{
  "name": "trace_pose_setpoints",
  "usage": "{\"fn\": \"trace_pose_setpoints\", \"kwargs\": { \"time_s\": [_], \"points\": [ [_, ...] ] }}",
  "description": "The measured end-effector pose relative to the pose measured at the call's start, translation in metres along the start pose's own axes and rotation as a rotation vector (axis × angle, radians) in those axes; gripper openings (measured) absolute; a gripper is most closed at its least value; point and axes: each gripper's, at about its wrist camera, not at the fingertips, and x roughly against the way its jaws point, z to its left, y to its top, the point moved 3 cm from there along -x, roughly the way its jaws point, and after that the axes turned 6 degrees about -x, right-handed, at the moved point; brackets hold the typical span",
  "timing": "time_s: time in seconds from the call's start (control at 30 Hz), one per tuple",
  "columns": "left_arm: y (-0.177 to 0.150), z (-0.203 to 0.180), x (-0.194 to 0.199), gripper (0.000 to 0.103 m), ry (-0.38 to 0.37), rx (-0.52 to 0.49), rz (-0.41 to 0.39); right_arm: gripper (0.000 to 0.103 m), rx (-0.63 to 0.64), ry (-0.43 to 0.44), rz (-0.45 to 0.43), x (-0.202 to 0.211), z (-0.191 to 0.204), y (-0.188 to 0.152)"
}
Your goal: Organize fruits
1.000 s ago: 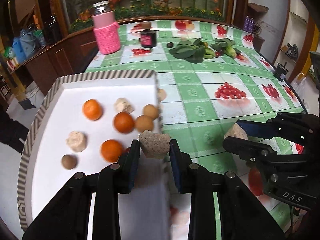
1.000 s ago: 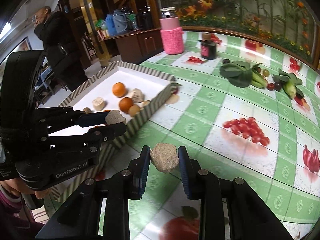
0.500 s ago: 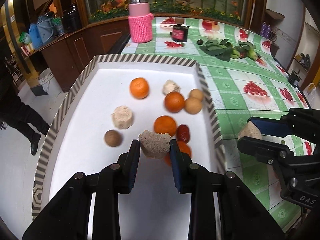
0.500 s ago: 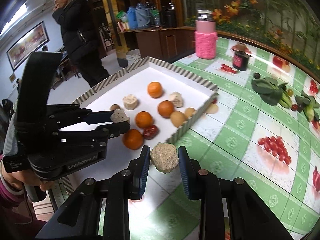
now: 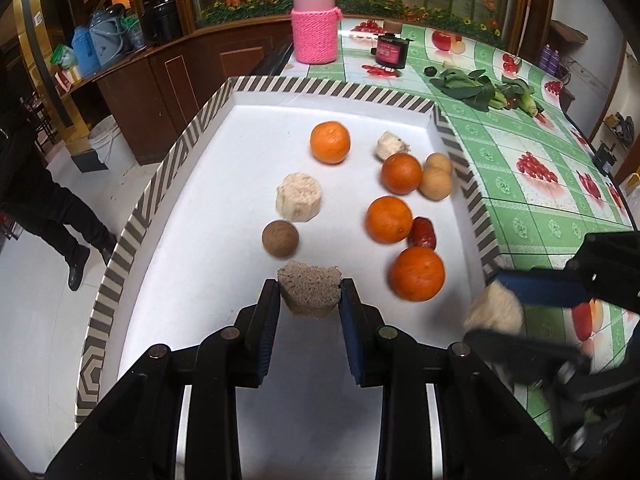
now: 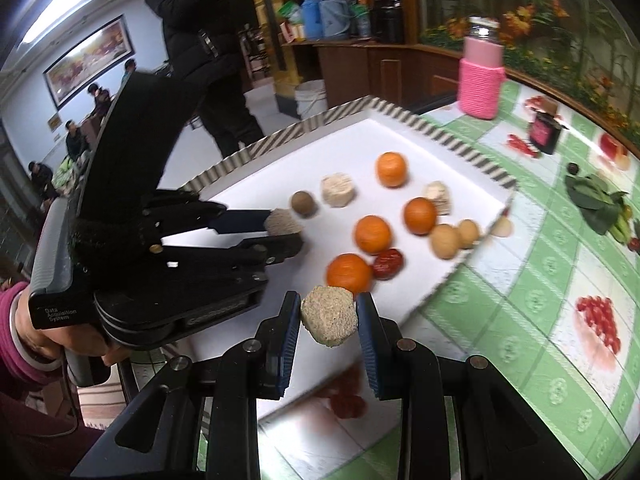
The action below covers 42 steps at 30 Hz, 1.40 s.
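Note:
A white tray (image 5: 208,112) with a striped rim holds several oranges, such as one (image 5: 330,142), a red date (image 5: 422,233), brown round fruits (image 5: 280,238) and pale cut chunks (image 5: 298,202). My left gripper (image 5: 310,294) is shut on a grainy beige fruit chunk (image 5: 310,292), held above the tray's near middle. My right gripper (image 6: 329,318) is shut on a second beige chunk (image 6: 329,320), above the tray's near right edge (image 6: 440,280). The right gripper also shows in the left wrist view (image 5: 496,312), and the left gripper in the right wrist view (image 6: 280,226).
The tray sits on a green checked tablecloth (image 5: 520,184) at the table's left edge. A pink knitted jar (image 5: 314,24), a dark small jar (image 5: 390,50) and leafy greens (image 5: 472,86) stand at the back. People stand on the floor (image 6: 200,40) at left.
Both grippers have moved left from over the tablecloth to over the tray, each still holding its chunk. The right gripper now sits over the tray's right edge.

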Motion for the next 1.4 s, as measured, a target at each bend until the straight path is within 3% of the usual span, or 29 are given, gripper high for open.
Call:
{"fn": "trace_pose_setpoints", "kwargs": {
  "time_s": [0.3,0.6,0.67,0.7,0.77,0.93,1.2,1.27,1.4],
  "points": [
    [-0.002,0.003,-0.007,0.028,0.006,0.008,0.011,0.029,0.043,0.002,0.077,-0.031,0.011,-0.005],
    [0.0,0.009,-0.009,0.029,0.021,0.019,0.02,0.031,0.061,-0.038,0.07,-0.04,0.007,-0.002],
    [-0.001,0.009,-0.009,0.046,0.027,0.022,0.026,0.038,0.052,-0.029,0.071,-0.036,0.006,-0.001],
    [-0.001,0.01,-0.008,0.05,0.021,0.033,0.025,0.041,0.039,-0.021,0.07,-0.033,0.005,-0.002],
    [0.0,0.012,-0.005,0.066,0.032,0.044,0.01,0.042,0.024,-0.017,0.059,-0.024,0.001,-0.003],
    [0.001,0.011,0.003,0.068,0.049,0.063,-0.021,0.05,-0.026,-0.021,-0.004,0.003,-0.015,-0.002],
    [0.012,-0.007,0.019,0.073,0.091,0.08,-0.118,0.073,-0.163,-0.135,-0.107,0.028,-0.048,-0.001],
    [0.015,-0.013,0.021,0.079,0.089,0.083,-0.139,0.077,-0.183,-0.161,-0.125,0.031,-0.054,-0.004],
    [0.021,-0.024,0.024,0.079,0.08,0.085,-0.167,0.081,-0.232,-0.182,-0.141,0.032,-0.068,-0.007]
  ]
}}
